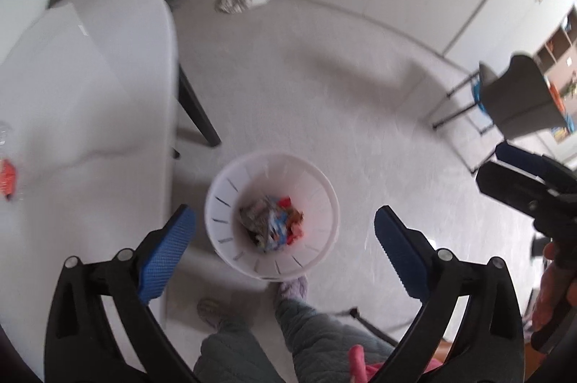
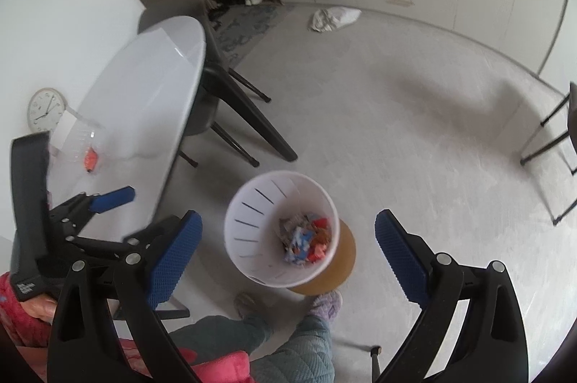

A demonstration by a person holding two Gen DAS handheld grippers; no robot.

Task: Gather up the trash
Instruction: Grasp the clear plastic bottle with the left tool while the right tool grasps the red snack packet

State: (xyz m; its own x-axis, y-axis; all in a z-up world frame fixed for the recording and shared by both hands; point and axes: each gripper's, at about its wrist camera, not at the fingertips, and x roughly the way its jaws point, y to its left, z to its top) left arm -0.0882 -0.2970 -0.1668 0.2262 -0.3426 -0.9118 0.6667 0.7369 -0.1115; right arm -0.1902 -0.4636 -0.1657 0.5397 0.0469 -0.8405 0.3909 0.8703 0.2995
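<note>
Above the white bin (image 1: 249, 256) of wrappers (image 1: 276, 220), left tool (image 1: 285, 226) and right tool (image 2: 288, 231) — both wide, empty.

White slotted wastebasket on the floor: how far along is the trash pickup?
Done: the white slotted wastebasket holds a heap of colourful wrappers. In hand: nothing; left gripper and right gripper hang open above it. Left: an orange wrapper and a clear plastic bottle on the white oval table.
</note>
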